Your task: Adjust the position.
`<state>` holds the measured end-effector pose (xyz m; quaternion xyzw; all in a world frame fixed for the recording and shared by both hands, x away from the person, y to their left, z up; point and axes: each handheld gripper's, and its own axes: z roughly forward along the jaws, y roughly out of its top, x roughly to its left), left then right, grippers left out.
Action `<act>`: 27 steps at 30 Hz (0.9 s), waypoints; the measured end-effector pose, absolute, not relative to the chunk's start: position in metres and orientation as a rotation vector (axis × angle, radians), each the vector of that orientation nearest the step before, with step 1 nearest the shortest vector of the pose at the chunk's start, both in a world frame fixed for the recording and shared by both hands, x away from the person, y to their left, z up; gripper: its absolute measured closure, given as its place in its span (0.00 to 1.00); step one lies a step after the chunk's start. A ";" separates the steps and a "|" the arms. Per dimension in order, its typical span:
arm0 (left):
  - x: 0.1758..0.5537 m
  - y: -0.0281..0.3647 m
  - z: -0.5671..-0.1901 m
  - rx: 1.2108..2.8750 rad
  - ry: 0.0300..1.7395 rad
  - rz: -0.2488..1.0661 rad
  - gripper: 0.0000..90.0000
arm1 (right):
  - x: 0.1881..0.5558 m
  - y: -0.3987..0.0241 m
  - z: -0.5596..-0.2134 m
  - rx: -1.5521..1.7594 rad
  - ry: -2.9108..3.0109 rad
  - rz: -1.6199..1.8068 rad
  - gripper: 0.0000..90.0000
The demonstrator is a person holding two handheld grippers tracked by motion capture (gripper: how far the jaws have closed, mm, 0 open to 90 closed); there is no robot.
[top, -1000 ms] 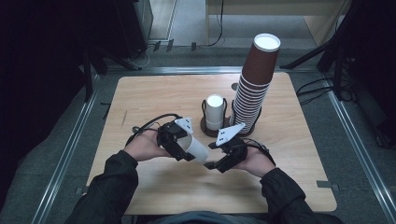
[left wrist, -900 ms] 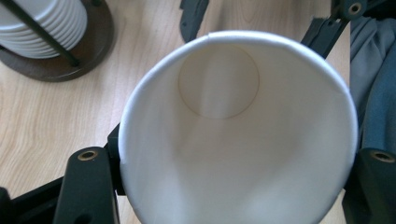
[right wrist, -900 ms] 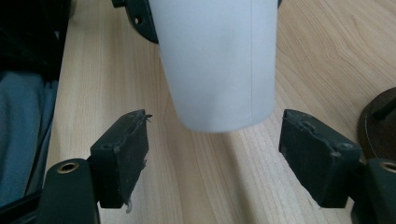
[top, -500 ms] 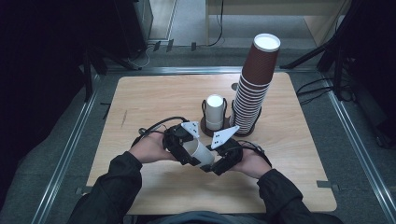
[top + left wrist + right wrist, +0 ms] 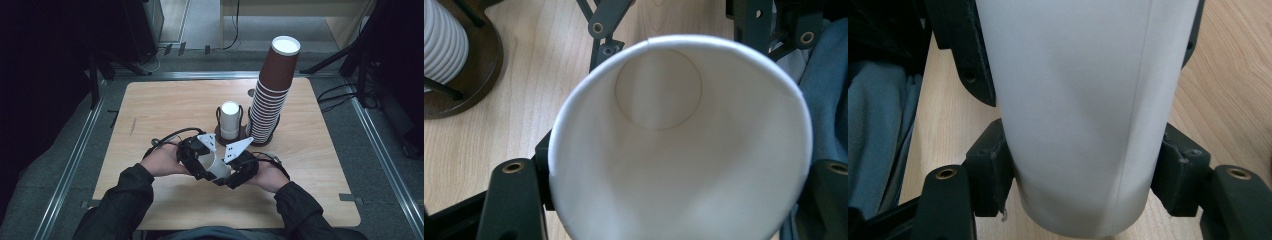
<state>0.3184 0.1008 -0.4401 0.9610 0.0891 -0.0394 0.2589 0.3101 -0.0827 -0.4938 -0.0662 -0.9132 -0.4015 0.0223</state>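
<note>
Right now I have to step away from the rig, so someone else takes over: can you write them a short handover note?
Left gripper: shut on the white paper cup at its open end; its jaws have just been opening a little, the cup between them.
Right gripper: fingers on both sides of the cup's narrow end; the jaws have just been closing on it.
Things: the cup lies on its side between both grippers above the table. An upturned white cup stack and a tall brown cup stack stand in holders behind.
Done: one cup brought forward.
Left: probably passing it fully to the right gripper and placing it.
</note>
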 end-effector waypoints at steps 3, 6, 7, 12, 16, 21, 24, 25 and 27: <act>0.319 0.101 -0.440 2.606 0.246 -0.117 0.29 | 0.310 -0.083 -0.494 -0.206 -2.830 -1.245 0.39; 0.319 0.102 -0.440 2.595 0.230 -0.125 0.25 | 0.310 -0.083 -0.493 -0.191 -2.834 -1.253 0.38; 0.317 0.102 -0.440 2.585 0.222 -0.104 0.23 | 0.310 -0.084 -0.493 -0.198 -2.835 -1.254 0.38; 0.317 0.105 -0.440 2.560 0.234 -0.079 0.11 | 0.312 -0.088 -0.492 -0.224 -2.842 -1.248 0.38; 0.319 0.113 -0.438 2.511 0.266 -0.102 0.06 | 0.314 -0.090 -0.492 -0.235 -2.842 -1.255 0.38; 0.321 0.126 -0.438 2.481 0.315 -0.082 0.03 | 0.315 -0.093 -0.490 -0.248 -2.846 -1.273 0.38; 0.321 0.130 -0.438 2.462 0.325 -0.089 0.02 | 0.315 -0.094 -0.489 -0.251 -2.840 -1.283 0.38; 0.321 0.131 -0.437 2.450 0.331 -0.090 0.02 | 0.316 -0.095 -0.489 -0.251 -2.843 -1.288 0.38; 0.322 0.135 -0.436 2.426 0.349 -0.094 0.02 | 0.316 -0.096 -0.488 -0.256 -2.840 -1.296 0.38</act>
